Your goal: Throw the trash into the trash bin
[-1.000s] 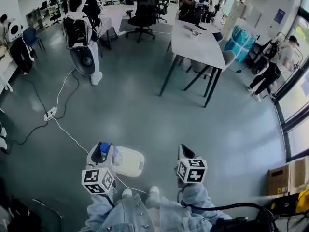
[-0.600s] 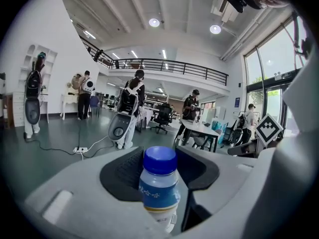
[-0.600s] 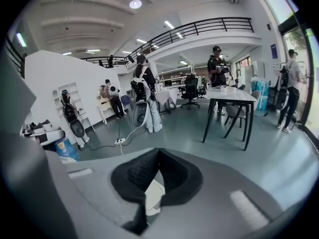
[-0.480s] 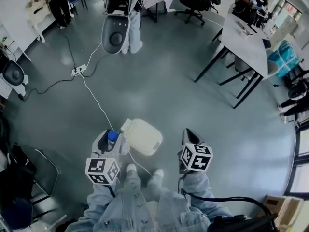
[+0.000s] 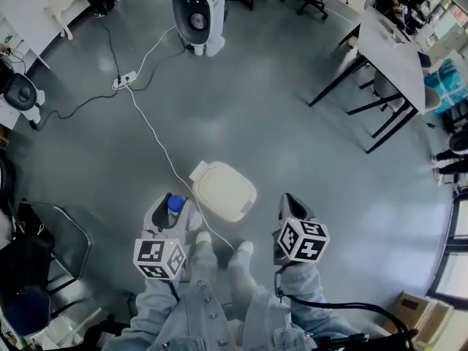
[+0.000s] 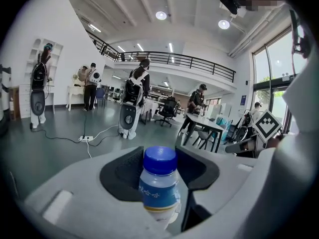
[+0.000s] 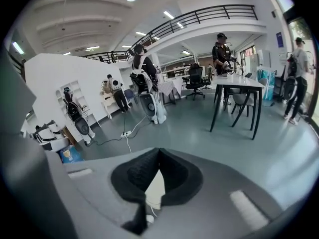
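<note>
— Where is the trash sitting?
— The bottle [image 5: 174, 205], clear with a blue cap and blue label, is standing upright between the jaws of the left gripper [image 5: 170, 214]. The jaws are pressing on its body from both sides, and the cap is rising above them in the left gripper view.

— And the bin?
— The trash bin [image 5: 223, 190], cream-coloured with its lid lying shut, is sitting on the grey floor just beside that gripper, at its 1 o'clock in the head view. There the bottle is showing beside the lid, not over it.

— What is the right gripper doing?
— The right gripper [image 5: 288, 203] is hovering at 3 o'clock of the left one, with the bin at its 10 o'clock. Its jaws are meeting at the tips and gripping nothing. Through the small gap under the tips, the right gripper view is showing a strip of the bin's lid.

— What is lying around them?
— The person's pale shoes [image 5: 203, 238] are standing at 6 o'clock of the bin, between the grippers. A white cable [image 5: 153, 134] is running from near the shoes past the bin's left side toward 11 o'clock, reaching a power strip [image 5: 124, 80]. A white machine [image 5: 197, 9] is standing at 12 o'clock, well apart, and a white table [image 5: 395, 42] on black legs is standing at 2 o'clock.
</note>
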A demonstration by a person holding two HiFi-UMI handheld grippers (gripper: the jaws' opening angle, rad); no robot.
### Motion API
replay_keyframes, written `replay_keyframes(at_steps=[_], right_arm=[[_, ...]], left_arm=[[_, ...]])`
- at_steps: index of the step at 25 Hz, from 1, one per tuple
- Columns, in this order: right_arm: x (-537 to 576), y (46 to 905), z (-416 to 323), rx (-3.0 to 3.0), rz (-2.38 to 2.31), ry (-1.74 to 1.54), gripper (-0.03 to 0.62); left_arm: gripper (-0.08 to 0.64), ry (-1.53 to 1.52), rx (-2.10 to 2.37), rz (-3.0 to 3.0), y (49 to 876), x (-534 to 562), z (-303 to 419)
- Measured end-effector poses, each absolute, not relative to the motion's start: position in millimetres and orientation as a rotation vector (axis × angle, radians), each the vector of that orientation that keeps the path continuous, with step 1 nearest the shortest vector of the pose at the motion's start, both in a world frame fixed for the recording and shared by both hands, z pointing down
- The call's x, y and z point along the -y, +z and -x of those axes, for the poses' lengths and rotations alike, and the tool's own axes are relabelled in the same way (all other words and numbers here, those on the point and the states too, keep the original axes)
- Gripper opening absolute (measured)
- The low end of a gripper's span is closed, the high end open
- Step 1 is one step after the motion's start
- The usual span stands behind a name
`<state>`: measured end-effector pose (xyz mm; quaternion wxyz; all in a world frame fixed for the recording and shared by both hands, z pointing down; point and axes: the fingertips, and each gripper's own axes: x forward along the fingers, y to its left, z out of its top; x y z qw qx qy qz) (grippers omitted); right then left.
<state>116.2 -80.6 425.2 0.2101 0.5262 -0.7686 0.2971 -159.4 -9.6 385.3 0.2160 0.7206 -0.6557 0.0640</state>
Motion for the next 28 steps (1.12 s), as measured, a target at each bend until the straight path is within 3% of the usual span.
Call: replay_keyframes(at_steps=[14, 28], right_arm=[[27.7, 592.8, -119.8, 1.967, -1.377, 0.992, 0.003], [30.1, 696.4, -100.8, 1.922, -1.296, 0.969, 0.003]], left_arm=[[0.21, 0.273, 1.765, -1.861, 536.0, -6.8, 166.9], [0.21, 0.337, 1.734, -1.86, 605.1, -6.8, 181.3]])
